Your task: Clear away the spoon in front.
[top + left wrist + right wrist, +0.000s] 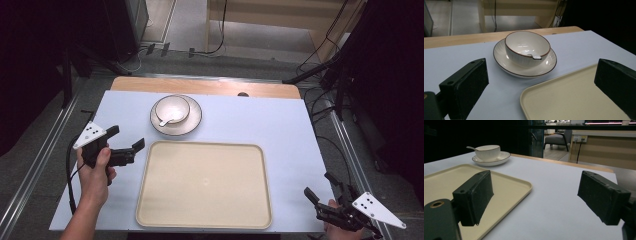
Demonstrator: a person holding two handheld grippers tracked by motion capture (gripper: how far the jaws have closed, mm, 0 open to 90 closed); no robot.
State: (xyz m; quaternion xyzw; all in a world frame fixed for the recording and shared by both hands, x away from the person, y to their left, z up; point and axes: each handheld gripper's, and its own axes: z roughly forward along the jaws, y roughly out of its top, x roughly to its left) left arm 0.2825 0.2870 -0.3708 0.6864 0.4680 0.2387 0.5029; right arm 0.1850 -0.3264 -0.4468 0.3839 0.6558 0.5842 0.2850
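White bowl [172, 109] with spoon [165, 121] sits on its saucer [192, 122] at the desk's [280, 130] far edge; left claw [125, 141], released, faces it for a grab. Right claw [320, 187] idles released beside the tray [205, 185].

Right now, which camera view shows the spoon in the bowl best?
The left gripper view: the spoon is close, its handle resting on the bowl rim. The high view shows it small inside the bowl; the right gripper view shows its handle far off.
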